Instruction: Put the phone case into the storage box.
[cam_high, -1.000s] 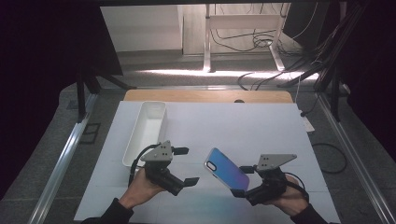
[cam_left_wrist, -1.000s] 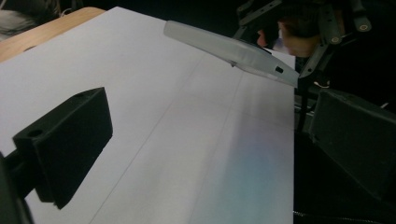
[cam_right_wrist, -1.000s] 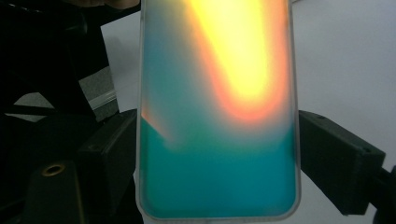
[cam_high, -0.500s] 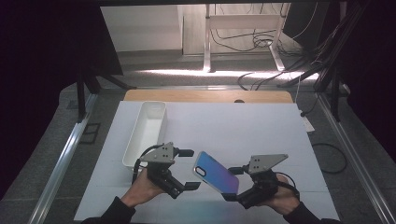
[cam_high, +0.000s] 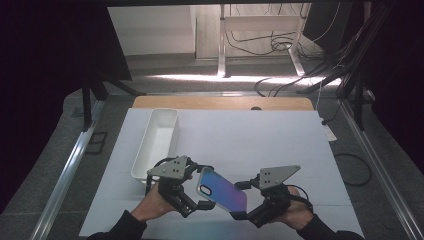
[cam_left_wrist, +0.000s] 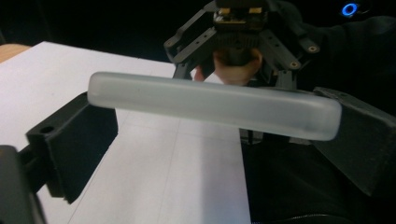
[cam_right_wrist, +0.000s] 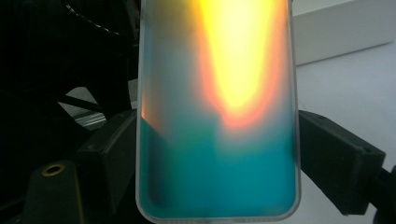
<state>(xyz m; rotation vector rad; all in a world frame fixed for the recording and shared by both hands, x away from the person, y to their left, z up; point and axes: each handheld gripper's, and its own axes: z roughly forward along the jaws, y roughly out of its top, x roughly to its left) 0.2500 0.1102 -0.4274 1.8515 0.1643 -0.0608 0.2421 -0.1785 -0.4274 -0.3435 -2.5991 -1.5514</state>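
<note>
A phone case (cam_high: 222, 190) with an iridescent blue-to-violet back and a frosted translucent rim is held off the white table (cam_high: 260, 135), near its front edge, between the two hand-held grippers. In the high view it lies tilted, its camera cutout end toward the left gripper (cam_high: 202, 186) and its opposite end at the right gripper (cam_high: 242, 201). In the right gripper view the case (cam_right_wrist: 217, 109) stands lengthwise between the two black jaws, whose pads press against its long rims on either side: the right gripper is clamped on the case. In the left gripper view the case (cam_left_wrist: 215, 105) appears edge-on as a frosted bar spanning the gap from one jaw to the other; the far end meets the jaw at that side, the near end lies at the tip of the other. The left jaws have just been closing with the case between them; whether both pads already press on it cannot be told. The person's left hand (cam_high: 155, 202) and right hand (cam_high: 295, 212) grasp the gripper bodies from below. A white rectangular tray (cam_high: 142, 160) lies on the table beyond the left gripper, apart from the case.
</note>
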